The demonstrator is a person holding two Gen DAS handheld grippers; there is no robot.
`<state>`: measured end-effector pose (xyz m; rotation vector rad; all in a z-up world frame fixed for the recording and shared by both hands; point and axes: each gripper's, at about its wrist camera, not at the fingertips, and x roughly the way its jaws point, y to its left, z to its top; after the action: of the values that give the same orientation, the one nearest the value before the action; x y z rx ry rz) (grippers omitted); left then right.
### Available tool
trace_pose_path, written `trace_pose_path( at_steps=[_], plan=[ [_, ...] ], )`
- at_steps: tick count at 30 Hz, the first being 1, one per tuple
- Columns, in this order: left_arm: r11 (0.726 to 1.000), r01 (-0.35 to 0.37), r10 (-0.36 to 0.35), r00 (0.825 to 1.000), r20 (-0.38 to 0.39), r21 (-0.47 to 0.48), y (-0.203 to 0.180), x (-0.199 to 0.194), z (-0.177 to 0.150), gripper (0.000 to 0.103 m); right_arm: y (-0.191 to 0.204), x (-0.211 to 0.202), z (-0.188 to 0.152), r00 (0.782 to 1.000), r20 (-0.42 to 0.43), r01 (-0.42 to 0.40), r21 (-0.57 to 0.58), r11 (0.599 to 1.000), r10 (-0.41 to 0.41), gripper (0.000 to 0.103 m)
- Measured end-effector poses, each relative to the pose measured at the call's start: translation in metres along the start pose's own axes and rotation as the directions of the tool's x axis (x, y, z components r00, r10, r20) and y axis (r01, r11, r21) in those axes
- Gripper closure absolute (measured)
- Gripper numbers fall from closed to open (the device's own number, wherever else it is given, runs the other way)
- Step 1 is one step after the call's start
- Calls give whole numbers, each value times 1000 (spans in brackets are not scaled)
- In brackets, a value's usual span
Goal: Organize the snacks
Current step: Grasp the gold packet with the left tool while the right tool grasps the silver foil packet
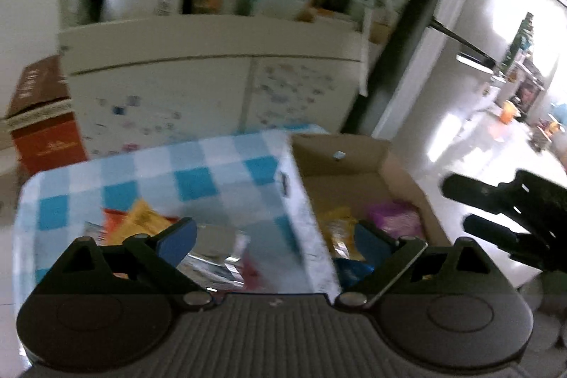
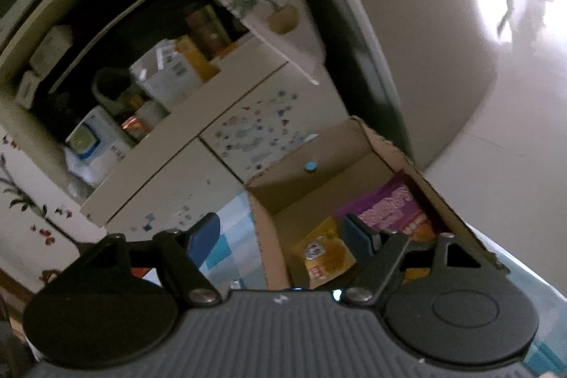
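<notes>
a cream cabinet point(image 1: 212, 84) with small coloured stickers on its lower doors stands against the wall, its upper shelf point(image 2: 117, 87) dark and crowded with boxes. a glossy pale floor point(image 2: 514, 59) stretches away, catching bright daylight. an orange-brown carton point(image 1: 42, 123) sits left of the cabinet.

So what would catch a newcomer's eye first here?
The blue-checked bin in the foreground, holding bright wrappers, stands right beside an open cardboard box. In that box lie a purple packet and a yellow packet. Behind them stands an open cupboard crammed with boxes.

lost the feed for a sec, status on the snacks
Left gripper open, empty. Right gripper open, empty. Snacks in cardboard box and checked bin. Nothing in the way.
</notes>
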<state>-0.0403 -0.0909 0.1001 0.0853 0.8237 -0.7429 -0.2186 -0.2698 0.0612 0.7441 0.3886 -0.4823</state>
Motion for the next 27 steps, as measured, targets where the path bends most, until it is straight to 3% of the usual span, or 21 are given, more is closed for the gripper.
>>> trace_pose_path(
  at_steps=[6, 13, 20, 27],
  plan=[
    [992, -93, 92, 996, -16, -80, 44, 2, 13, 2, 11, 4, -6, 999, -21, -51, -50, 997, 50, 23],
    [970, -210, 202, 977, -68, -126, 84, 27, 14, 2, 33, 10, -20, 992, -63, -115, -147, 982, 107, 22],
    [954, -282, 271, 956, -114, -102, 98, 63, 7, 2, 53, 18, -41, 981, -130, -172, -238, 956, 144, 22],
    [941, -323, 308, 941, -141, -100, 101, 92, 3, 2, 65, 33, -64, 970, -204, -187, -289, 939, 130, 22]
  ],
)
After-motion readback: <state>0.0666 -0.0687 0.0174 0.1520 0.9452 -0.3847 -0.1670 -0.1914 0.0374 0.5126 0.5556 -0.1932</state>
